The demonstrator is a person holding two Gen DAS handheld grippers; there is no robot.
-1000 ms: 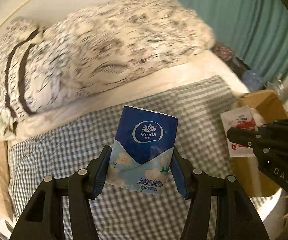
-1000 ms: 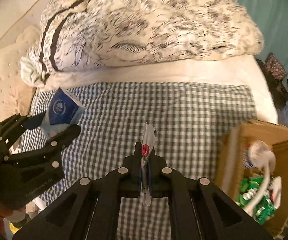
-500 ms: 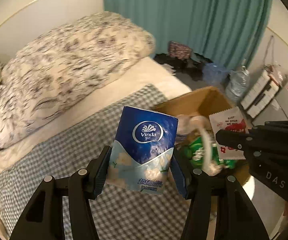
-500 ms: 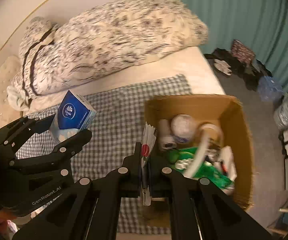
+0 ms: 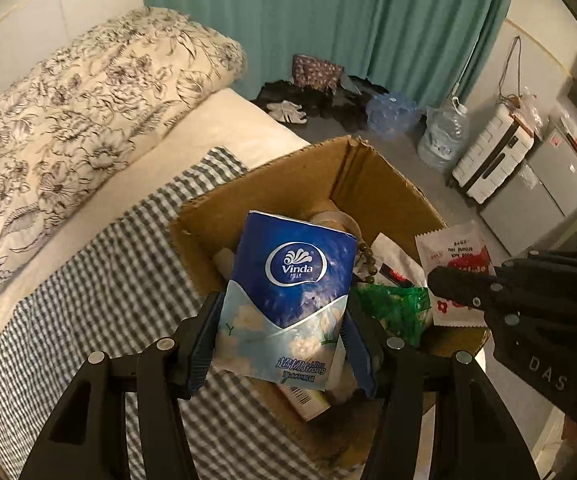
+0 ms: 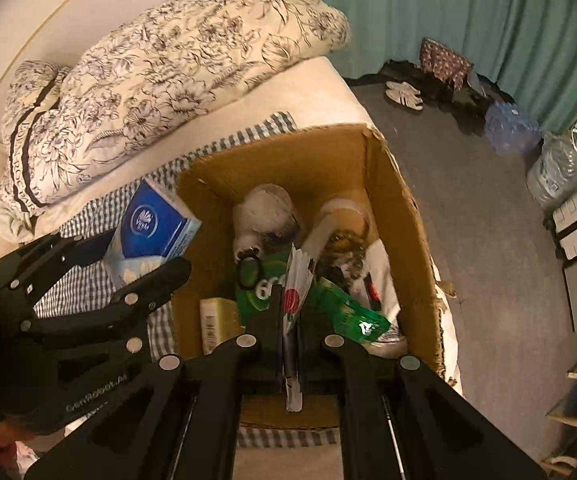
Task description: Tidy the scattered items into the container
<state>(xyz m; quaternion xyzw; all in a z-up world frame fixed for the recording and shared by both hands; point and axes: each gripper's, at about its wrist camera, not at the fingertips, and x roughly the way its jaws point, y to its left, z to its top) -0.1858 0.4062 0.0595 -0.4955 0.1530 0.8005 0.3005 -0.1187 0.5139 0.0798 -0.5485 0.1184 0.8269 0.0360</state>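
My left gripper (image 5: pixel 282 332) is shut on a blue Vinda tissue pack (image 5: pixel 288 300) and holds it above the near-left edge of an open cardboard box (image 5: pixel 372 176); the pack also shows in the right wrist view (image 6: pixel 150 236). My right gripper (image 6: pixel 290 312) is shut on a thin white sachet with red print (image 6: pixel 296 288), held edge-on over the box (image 6: pixel 320 152); the sachet shows flat in the left wrist view (image 5: pixel 454 268). The box holds green packets (image 6: pixel 348 312), a white round object (image 6: pixel 266 212) and other items.
The box sits at the bed's edge on a checked cloth (image 5: pixel 100 280). A floral duvet (image 5: pixel 80 92) lies behind. On the floor to the right are water bottles (image 5: pixel 444 136), a suitcase (image 5: pixel 492 156), dark clothes (image 5: pixel 320 96) and a teal curtain (image 5: pixel 328 16).
Both grippers have swung right from over the checked cloth to above the cardboard box, still holding the tissue pack and the sachet.
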